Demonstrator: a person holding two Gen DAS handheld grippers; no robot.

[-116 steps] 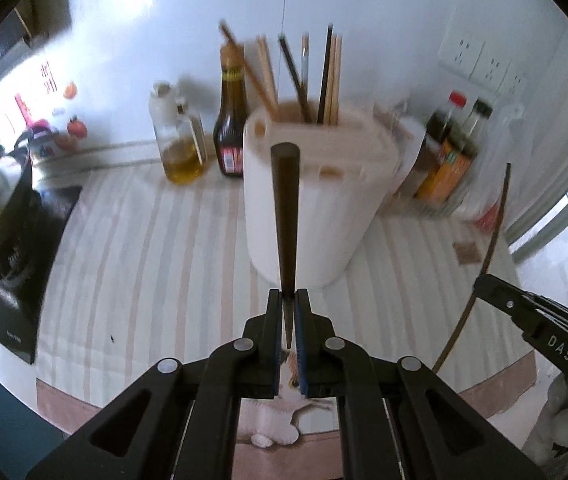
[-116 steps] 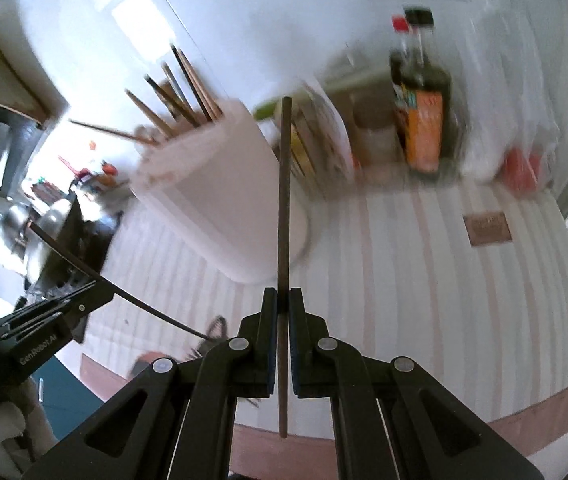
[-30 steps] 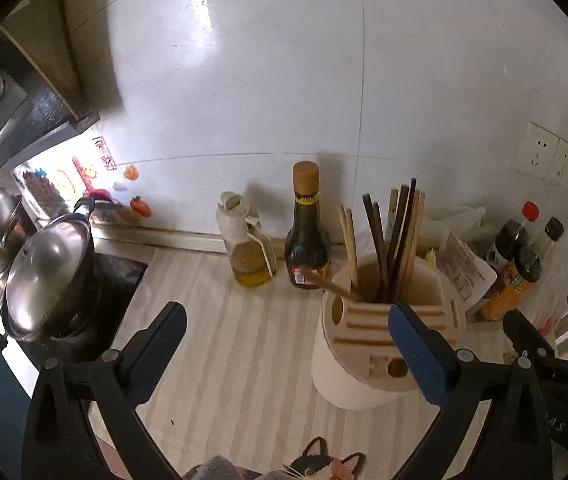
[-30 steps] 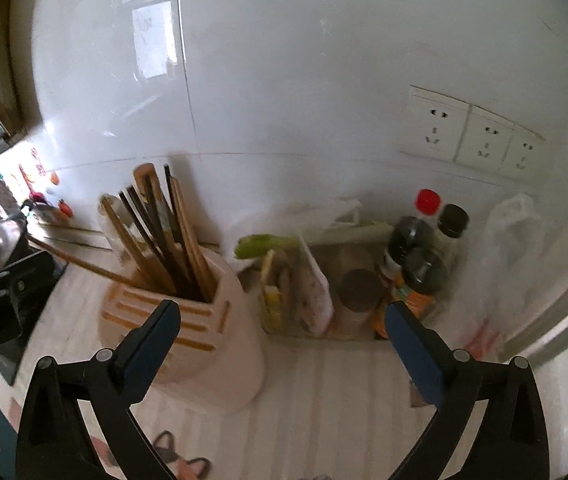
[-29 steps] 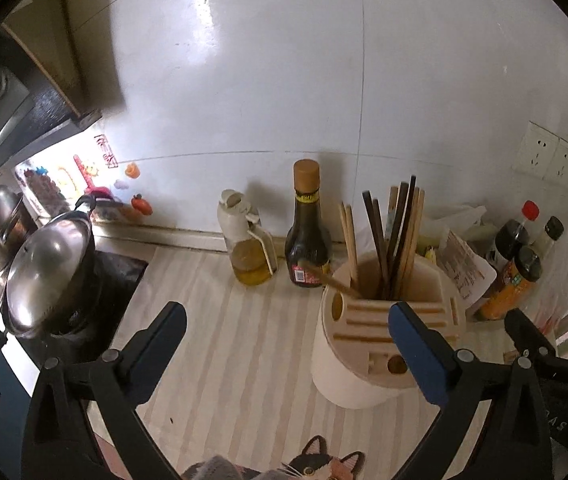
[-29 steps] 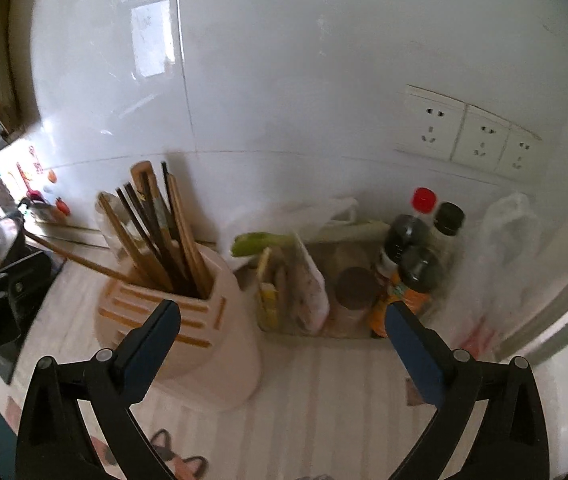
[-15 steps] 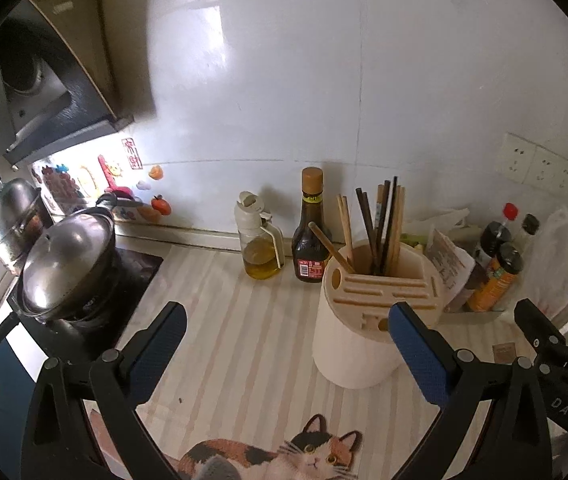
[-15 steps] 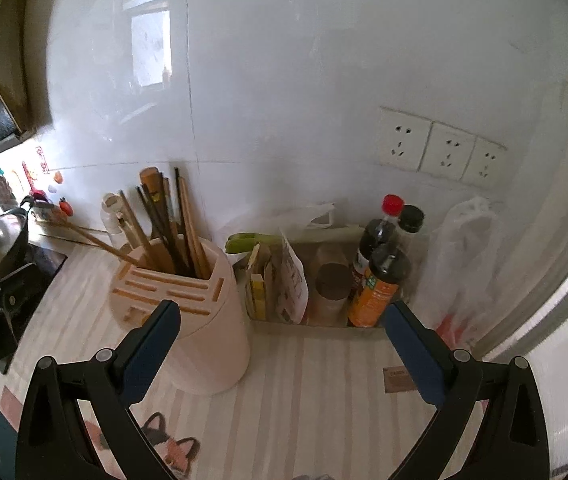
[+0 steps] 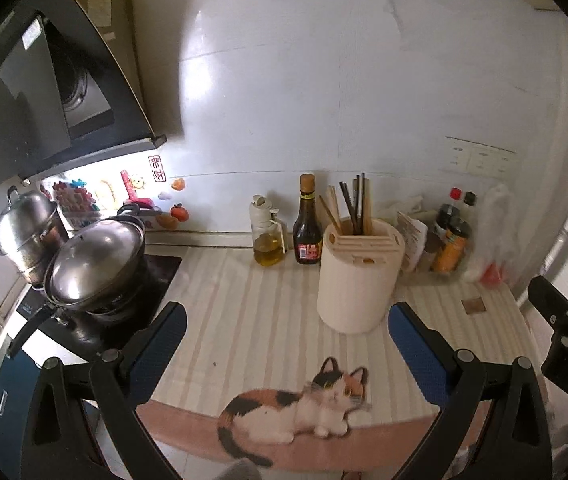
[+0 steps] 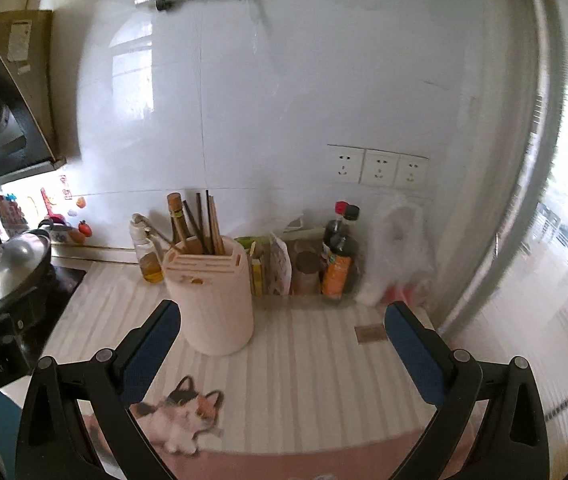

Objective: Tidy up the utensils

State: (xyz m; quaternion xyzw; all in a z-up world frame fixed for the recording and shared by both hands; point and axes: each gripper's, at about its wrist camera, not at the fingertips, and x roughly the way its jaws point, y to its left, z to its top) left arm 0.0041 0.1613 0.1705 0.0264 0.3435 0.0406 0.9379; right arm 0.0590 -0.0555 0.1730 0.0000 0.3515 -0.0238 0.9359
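Both grippers, left (image 9: pixel 287 330) and right (image 10: pixel 282 326), jaws wide, empty; chopsticks (image 9: pixel 354 208) stand upright in holder (image 9: pixel 358 280) ahead, nearer right.

A dark sauce bottle (image 9: pixel 307 224) and an oil bottle (image 9: pixel 267 232) are stood along the worktop's (image 9: pixel 243 300) back edge. A lidded wok (image 9: pixel 97 258) is set at its left end, and a cat picture (image 9: pixel 296 404) is printed near its front edge.

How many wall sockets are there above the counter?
3, side by side in a row on the white wall: left socket, middle socket, right socket, above the bottles and a plastic bag.
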